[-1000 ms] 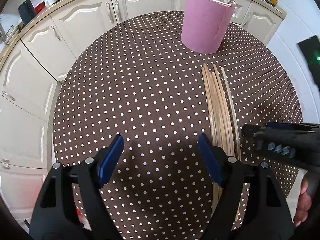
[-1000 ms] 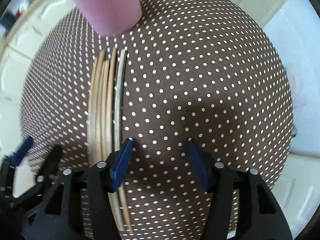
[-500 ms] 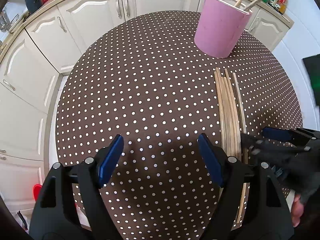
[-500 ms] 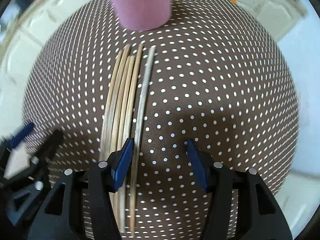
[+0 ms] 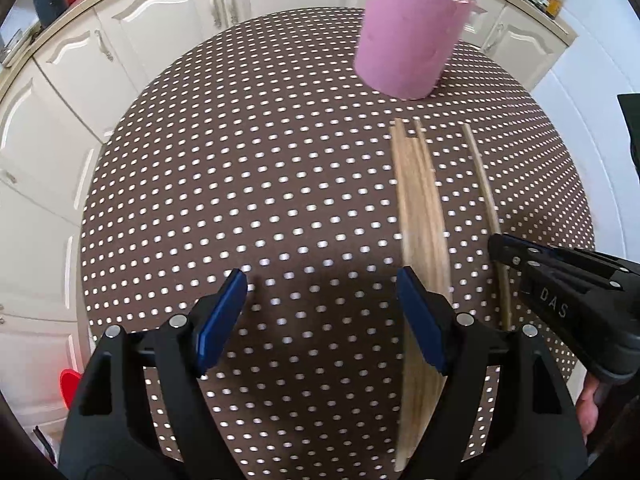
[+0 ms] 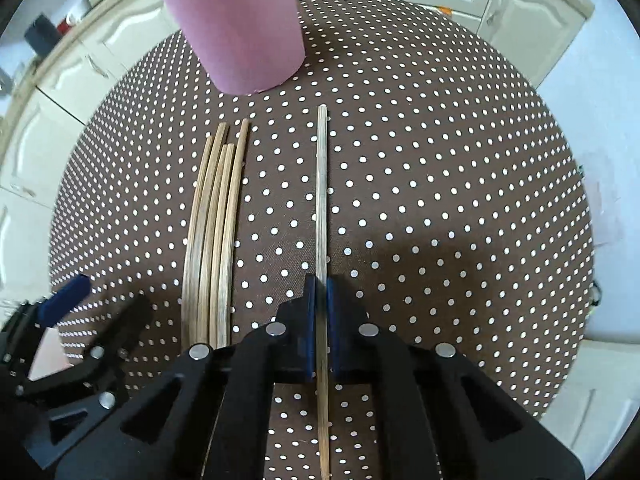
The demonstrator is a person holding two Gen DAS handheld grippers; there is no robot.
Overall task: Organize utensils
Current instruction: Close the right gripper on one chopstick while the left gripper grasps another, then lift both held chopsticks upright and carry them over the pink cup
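My right claw point(image 6: 321, 312) is pinching one chopstick point(image 6: 321, 200), lower centre of frame, low over the worktop point(image 6: 440, 200). Grip's thin: it may pivot or slip before the pink cup point(image 6: 236, 24), upper left. Left claw point(image 5: 320, 312) spread, empty.

Left gripper point(image 5: 320, 312): pointed steeply down, jaws stood wide apart, nothing between its 2 pads | Right gripper point(image 6: 321, 320): pointed steeply down, jaws were clamped together on 1 chopstick point(image 6: 321, 200) | Fingers point(image 5: 588, 416) visible under right gripper's handle.
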